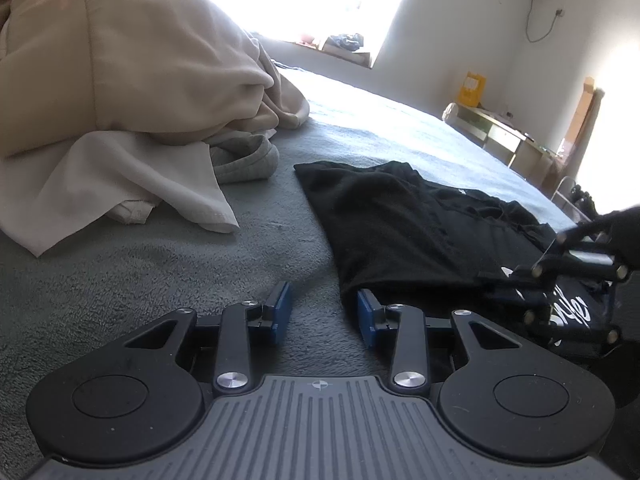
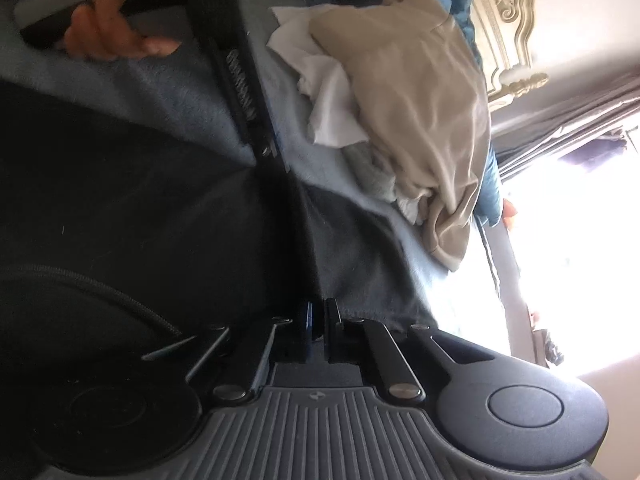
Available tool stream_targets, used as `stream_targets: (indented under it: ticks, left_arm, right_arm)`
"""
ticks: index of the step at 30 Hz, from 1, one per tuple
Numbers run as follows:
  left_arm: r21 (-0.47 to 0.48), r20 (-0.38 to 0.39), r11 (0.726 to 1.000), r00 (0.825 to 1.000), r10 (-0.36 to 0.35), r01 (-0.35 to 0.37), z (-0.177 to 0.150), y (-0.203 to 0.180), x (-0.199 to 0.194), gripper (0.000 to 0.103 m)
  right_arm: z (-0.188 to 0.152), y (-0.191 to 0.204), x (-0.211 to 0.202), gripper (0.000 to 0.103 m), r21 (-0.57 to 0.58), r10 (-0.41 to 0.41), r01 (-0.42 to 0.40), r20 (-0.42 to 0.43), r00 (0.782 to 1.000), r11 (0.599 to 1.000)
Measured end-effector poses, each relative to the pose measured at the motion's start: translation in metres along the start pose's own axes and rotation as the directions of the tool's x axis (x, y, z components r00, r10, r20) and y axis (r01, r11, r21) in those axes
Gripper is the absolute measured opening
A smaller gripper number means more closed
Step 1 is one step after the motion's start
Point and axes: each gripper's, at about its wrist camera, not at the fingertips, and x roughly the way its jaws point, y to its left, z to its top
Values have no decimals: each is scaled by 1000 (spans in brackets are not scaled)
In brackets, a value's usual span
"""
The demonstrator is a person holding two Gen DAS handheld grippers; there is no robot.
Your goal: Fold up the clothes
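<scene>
Black jersey fabric, a T-shirt with white lettering near one edge, lies partly flattened on the grey-green fleece blanket that covers the bed, well apart from the pile of beige and white laundry farther up the bed. The left gripper rests low over the blanket at the near corner of the T-shirt, jaws partly apart; its blue pads stand to either side of bare fleece, one pad just beside the fabric edge, and nothing is clamped between them. This position suits a pick-up of the corner once the jaws advance. The right gripper is rolled onto its side, so its view shows the bed turned; its jaws have drawn almost together, with dark cloth of the T-shirt at the pads. Whether a fold of that cloth is actually pinched cannot be told from this view. The sideways roll likely aligns the jaws with the flat hem, so that a thin layer can be taken without the blanket beneath. A bare hand shows at the top of the right view, holding the other tool.
</scene>
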Motion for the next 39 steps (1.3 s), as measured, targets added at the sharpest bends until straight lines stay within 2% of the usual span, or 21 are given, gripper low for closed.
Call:
stream_targets:
  ticks: [6,10,12,14,18,22,25,26,28,29,31,33,34,36,39]
  left_arm:
    - [-26,-31,999,998,-47,46,4,9,-11,38]
    - [-53,-56,998,998,-25,22,10,16,-27,39]
    - [-84,-35,996,999,-5,2,16,17,-34,41]
    - [-107,-13,994,1000,-2,1,23,14,-32,42]
    - [-92,-18,995,999,42,-43,24,-2,-3,46]
    - [6,-12,995,995,95,-95,9,-15,13,47]
    - [-11,-3,997,997,77,-77,6,-9,12,47]
    - [-19,-1,997,998,70,-70,5,-7,12,47]
    - [-20,8,998,998,65,-65,4,-6,12,47]
    - [-17,10,998,998,67,-67,3,-6,12,47]
    - [-10,10,997,997,71,-71,3,-7,13,47]
    - [-6,10,997,997,74,-74,3,-9,14,47]
    - [-8,10,997,997,73,-73,3,-8,14,48]
    - [-13,11,998,998,69,-69,3,-7,14,48]
    - [-19,13,998,998,63,-63,2,-6,14,48]
  right_arm:
    - [-1,-7,-10,11,64,8,-9,15,1000,998]
    - [-6,-27,-35,11,154,52,-59,47,998,986]
    - [-11,-44,-48,10,250,60,-78,81,995,965]
    - [-16,-65,-49,11,373,64,-101,111,992,922]
    - [-23,-103,-32,11,595,66,-143,149,987,791]
    - [-27,-125,17,11,759,115,-208,174,978,617]
    - [-37,-136,53,11,845,141,-236,191,971,481]
    - [-42,-138,66,11,867,145,-221,173,974,446]
    - [-58,-142,91,11,909,158,-104,43,987,403]
    - [-68,-146,100,11,928,165,-50,-13,986,370]
    - [-88,-157,101,11,965,158,-17,-26,987,263]
    - [-89,-165,86,12,969,115,-51,24,993,241]
    - [-86,-168,80,12,967,98,-75,53,994,243]
    - [-67,-167,74,12,940,101,-150,125,987,305]
    - [-38,-159,92,12,897,192,-245,184,964,368]
